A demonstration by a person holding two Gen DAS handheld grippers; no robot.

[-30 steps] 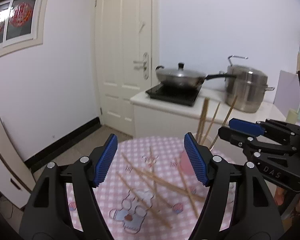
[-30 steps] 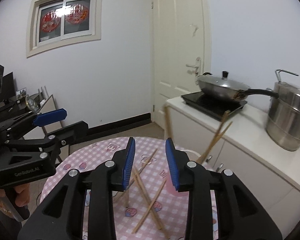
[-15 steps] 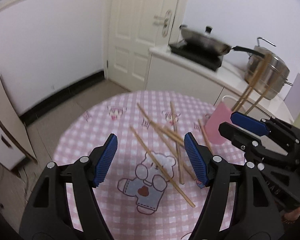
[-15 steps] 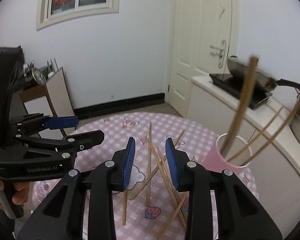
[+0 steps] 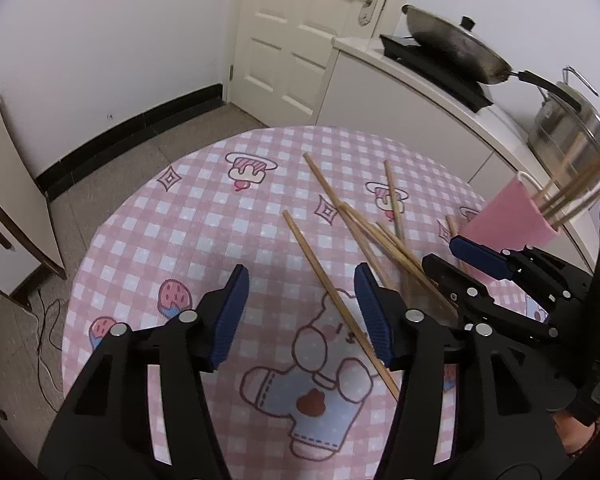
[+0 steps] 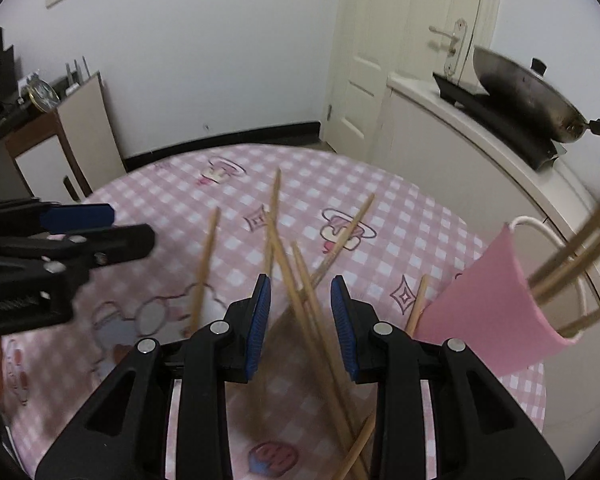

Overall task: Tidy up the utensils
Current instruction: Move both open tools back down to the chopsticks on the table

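Loose wooden chopsticks [image 5: 364,240] lie scattered and crossed near the middle of the round table [image 5: 148,216], on its pink checked cloth with cartoon prints. At the table's right edge stands a pink cup [image 6: 496,308] that already holds several chopsticks leaning out over its rim.

The left gripper [image 5: 300,312] hangs above the long single chopstick [image 5: 332,300] that runs diagonally over the bear print; its jaws are closing, with that stick passing under the gap near the right pad but nothing yet pinched. The right gripper [image 6: 300,320] hovers over the tangled cluster with its jaws partly apart, a few sticks showing in the gap below them, none gripped as far as can be seen.

The step in hand looks like picking up a stick from the table to carry to the cup. To do it well, the left gripper should probably centre on the lone stick, which lies free of the others for most of its length, and close across it rather than along it. The right gripper faces a harder pick, since the sticks overlap; taking the topmost one first would avoid dragging its neighbours.

The right wrist view is blurred, so which stick lies on top is hard to tell. The cup's base and the tops of its chopsticks are cut off.
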